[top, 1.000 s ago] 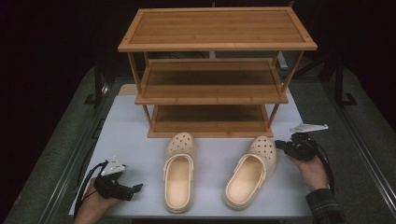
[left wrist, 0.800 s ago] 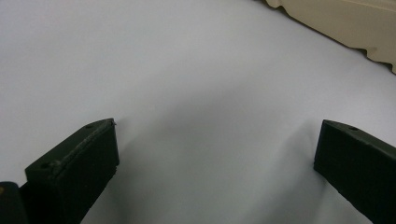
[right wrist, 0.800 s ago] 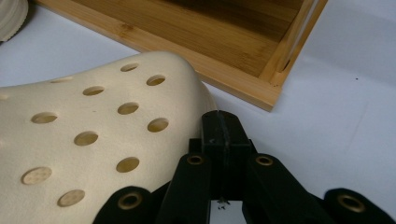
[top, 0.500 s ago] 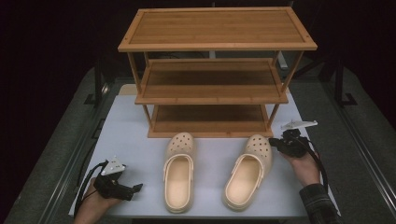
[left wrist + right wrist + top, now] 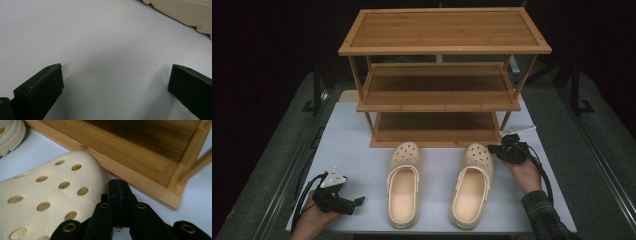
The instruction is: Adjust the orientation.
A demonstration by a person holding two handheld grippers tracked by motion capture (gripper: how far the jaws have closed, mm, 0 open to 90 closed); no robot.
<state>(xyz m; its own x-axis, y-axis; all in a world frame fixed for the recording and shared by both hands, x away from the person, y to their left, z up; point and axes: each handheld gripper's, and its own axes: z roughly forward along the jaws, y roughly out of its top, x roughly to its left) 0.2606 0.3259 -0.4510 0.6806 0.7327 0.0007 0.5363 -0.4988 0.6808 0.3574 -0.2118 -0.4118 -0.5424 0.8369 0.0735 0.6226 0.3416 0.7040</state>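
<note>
Beside the toe of the right clog (image 5: 472, 185), your right hand-held gripper (image 5: 498, 148) sits clenched with nothing between its jaws, tips level with the perforated upper, touching it or nearly so. From those tips the clog lies to the left, its long axis running from the toe at the shoe rack (image 5: 439, 90) back toward you, heel nearest your edge of the desk (image 5: 362, 135). The left clog (image 5: 402, 182) lies parallel, apart. Your left hand-held gripper (image 5: 357, 201) rests released on the desk, well apart from both clogs, so your right hand is the nearer one. Likely you'll need to spread those jaws before gripping the toe.
</note>
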